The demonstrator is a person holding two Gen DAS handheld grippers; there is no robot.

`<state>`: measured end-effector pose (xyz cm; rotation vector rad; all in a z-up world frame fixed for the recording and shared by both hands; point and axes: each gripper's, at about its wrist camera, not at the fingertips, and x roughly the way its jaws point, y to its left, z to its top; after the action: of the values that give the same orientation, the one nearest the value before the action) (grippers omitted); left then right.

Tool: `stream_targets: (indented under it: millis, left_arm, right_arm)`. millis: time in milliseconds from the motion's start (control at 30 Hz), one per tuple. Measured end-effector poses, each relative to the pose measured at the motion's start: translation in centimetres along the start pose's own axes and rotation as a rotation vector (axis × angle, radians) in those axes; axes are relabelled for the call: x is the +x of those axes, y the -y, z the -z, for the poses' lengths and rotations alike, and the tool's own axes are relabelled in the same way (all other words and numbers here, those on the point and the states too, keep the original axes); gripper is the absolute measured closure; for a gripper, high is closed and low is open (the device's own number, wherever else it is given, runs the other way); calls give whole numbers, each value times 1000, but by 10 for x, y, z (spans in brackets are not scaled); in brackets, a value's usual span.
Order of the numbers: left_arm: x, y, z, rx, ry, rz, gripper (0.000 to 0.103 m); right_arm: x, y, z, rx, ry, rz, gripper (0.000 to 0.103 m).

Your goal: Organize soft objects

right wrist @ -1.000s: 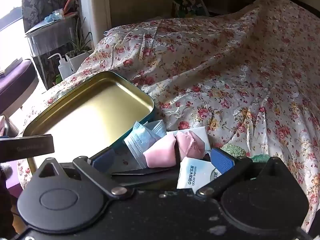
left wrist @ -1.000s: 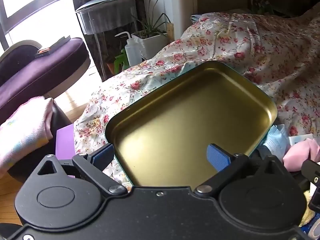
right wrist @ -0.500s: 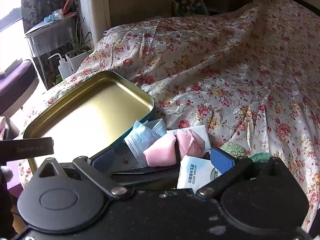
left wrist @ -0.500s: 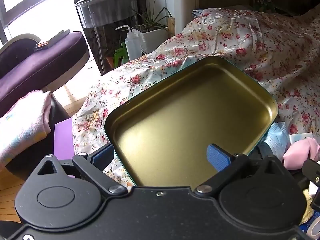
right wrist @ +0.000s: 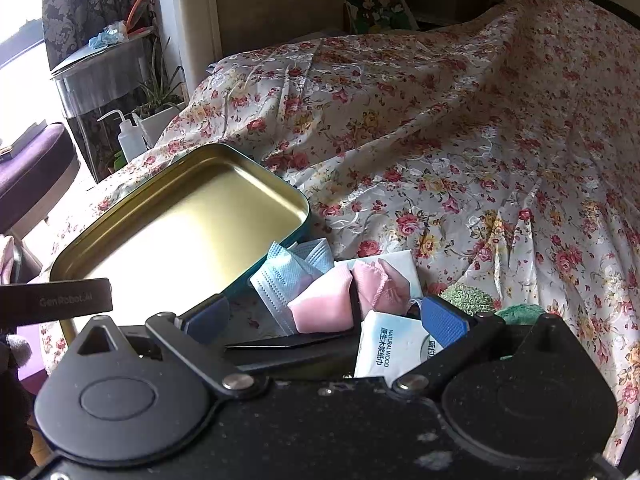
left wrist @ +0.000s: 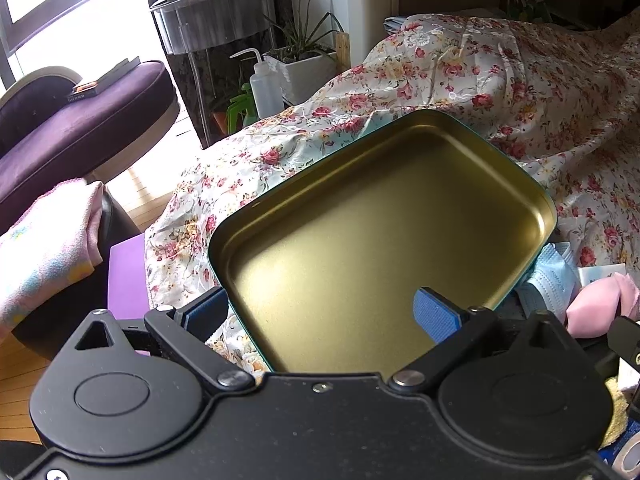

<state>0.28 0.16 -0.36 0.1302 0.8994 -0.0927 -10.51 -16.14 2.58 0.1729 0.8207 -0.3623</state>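
nothing is sorted yet: the gold-lined teal metal tin (left wrist: 384,240) at frame centre lies bare on the floral bedspread (right wrist: 460,152), the pale blue face mask (right wrist: 288,276), pink fabric pouch (right wrist: 340,300) and white tissue pack (right wrist: 384,352) heaped lower right, while left gripper (left wrist: 320,312) and right gripper (right wrist: 324,320) gape wide, holding nothing.

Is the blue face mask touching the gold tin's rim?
Touching. In the right wrist view the blue face mask lies against the tin at its near right rim, no gap between.
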Motion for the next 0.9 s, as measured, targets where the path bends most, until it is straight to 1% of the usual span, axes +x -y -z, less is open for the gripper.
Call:
stream_targets:
  millis: [900]
  left_arm:
    - [2,1,1,-4,-11,2,6]
  right_arm:
    - [1,-3,2,-1,-3,-10,0]
